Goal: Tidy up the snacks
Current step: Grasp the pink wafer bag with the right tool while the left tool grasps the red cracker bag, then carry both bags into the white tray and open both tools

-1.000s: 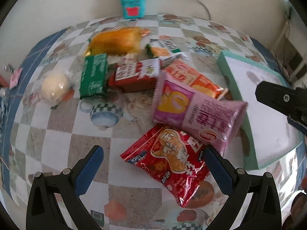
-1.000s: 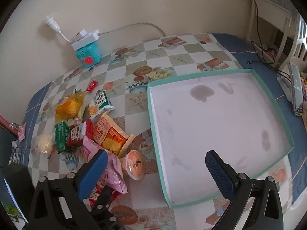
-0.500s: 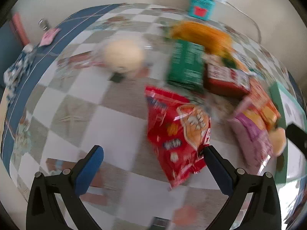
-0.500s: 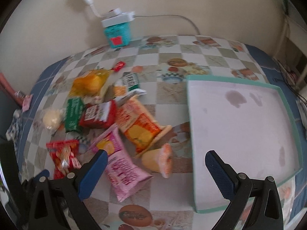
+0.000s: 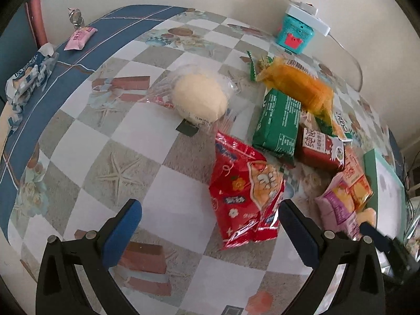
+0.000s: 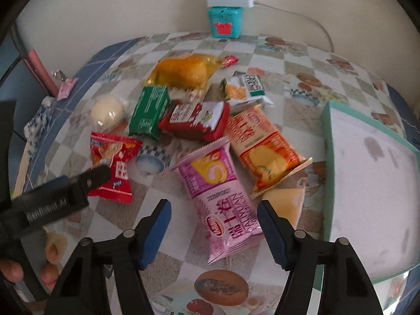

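Observation:
Snack packets lie in a heap on the checkered tablecloth. My right gripper (image 6: 214, 225) hangs low over a pink packet (image 6: 225, 204); its jaws are closing with the packet's near end between them, and the left pad stands clear of it. My left gripper (image 5: 210, 223) is open, and a red packet (image 5: 244, 191) lies just inside its right finger (image 5: 296, 225). In the right wrist view the left gripper's finger (image 6: 97, 176) reaches over that red packet (image 6: 113, 162). A teal-rimmed white tray (image 6: 328, 157) sits to the right.
The heap also holds an orange packet (image 6: 265, 152), a red-white one (image 6: 197, 118), a green one (image 6: 149, 110), a yellow one (image 6: 183, 71), a wrapped bun (image 6: 107, 110) and a pale cup (image 6: 286, 204). A teal box (image 6: 225, 18) stands by the wall.
The right gripper swung from over the tray to the snack heap, came down over the pink packet and narrowed its jaws. The left gripper shifted left and rolled; the red packet now lies by its right finger.

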Available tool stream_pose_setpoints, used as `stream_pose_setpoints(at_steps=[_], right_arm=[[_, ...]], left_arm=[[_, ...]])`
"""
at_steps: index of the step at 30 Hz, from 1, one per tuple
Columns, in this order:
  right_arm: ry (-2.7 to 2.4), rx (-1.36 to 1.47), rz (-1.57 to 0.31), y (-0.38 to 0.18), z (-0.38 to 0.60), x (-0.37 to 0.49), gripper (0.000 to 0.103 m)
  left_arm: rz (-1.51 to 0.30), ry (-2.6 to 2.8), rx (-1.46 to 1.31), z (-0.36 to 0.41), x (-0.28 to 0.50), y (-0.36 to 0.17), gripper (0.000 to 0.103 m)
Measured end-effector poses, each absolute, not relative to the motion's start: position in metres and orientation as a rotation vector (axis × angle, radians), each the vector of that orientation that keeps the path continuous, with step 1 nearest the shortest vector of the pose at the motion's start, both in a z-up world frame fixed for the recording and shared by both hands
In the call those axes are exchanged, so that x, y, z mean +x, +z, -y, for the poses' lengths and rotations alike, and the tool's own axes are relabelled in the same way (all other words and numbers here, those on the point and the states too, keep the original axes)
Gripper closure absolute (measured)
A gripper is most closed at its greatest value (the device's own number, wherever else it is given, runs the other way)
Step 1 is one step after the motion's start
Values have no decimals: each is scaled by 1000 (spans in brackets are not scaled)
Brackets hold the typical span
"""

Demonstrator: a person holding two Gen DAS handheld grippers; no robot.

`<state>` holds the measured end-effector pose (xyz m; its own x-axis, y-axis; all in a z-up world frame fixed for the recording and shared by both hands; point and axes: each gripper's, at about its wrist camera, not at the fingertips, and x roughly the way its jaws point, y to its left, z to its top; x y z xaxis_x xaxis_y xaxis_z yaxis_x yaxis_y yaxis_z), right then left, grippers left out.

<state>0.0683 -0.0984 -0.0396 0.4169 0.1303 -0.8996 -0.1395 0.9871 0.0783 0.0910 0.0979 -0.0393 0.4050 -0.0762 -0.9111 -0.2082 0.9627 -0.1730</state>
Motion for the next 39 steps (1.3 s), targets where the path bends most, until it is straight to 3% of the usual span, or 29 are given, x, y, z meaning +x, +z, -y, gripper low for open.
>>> stream_pose_setpoints(at_steps=[3,6,11,14,18,20,30,34,39], right_arm=[[172,-18,-1134,-43,97,68,36],[177,-29,-1138,-46,95,67,48],[166,-60,-1154,-55,92,70,48],[164,-53,-1152,-55,93,70,49],[163,-48,-1149,-57,95,71,49],[160,-40,-1148,-58,97,72,49],[159,-33,-1135,-59,97,73,49],[154,-20,-1123,-55,100,72,56],[172,17,-1098,-45,105,71,58]], left_arm=[[-1155,74,-270,-92,98,-39,0],[-1161,58,-259,-81,104,-37,1],[-1157,71,-235,-73,111,-41,2],[-1176,71,-222,-71,115,-45,28],[-1194,74,-220,-69,114,-52,32],[-1192,86,-197,-68,113,-53,39],[-1202,146,-209,-75,100,-46,41],[-1212,174,-226,-75,96,-38,41],[-1201,192,-245,-74,92,-21,41]])
